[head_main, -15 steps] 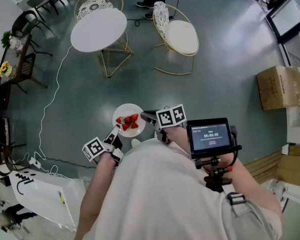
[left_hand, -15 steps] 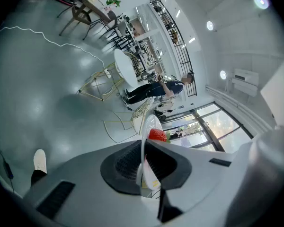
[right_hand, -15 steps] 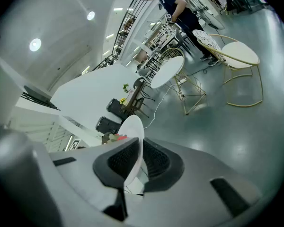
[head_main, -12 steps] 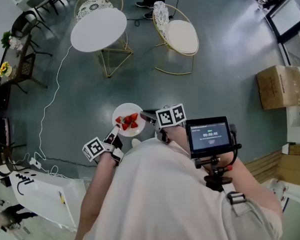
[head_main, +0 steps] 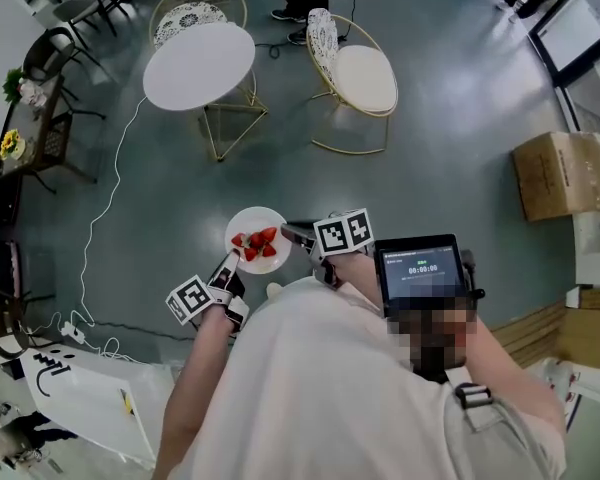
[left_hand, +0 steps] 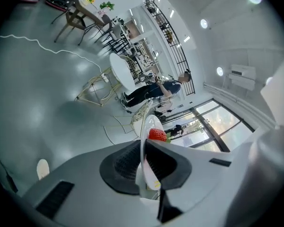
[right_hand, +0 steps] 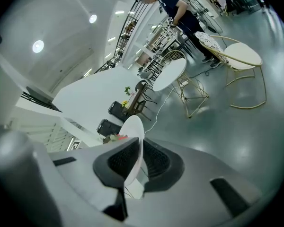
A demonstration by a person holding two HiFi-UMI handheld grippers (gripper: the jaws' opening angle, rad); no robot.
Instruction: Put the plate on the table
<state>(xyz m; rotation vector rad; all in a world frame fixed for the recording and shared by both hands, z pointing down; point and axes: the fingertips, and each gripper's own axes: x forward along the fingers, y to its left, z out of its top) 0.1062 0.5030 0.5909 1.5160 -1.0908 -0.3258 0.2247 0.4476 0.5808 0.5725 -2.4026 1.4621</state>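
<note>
The round white plate of red strawberries is held over the floor, clamped at opposite rims by the left gripper and the right gripper. It is best kept level while carried to the round white table, which is well apart.

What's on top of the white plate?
Red strawberries sit on the round white plate. The left hand-held gripper and right hand-held gripper clamp its rim, hiding those edges.

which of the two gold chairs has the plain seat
The chair to the right of the round white table in the head view: its seat is plain cream. The other chair, tucked behind the table, has a patterned seat.
</note>
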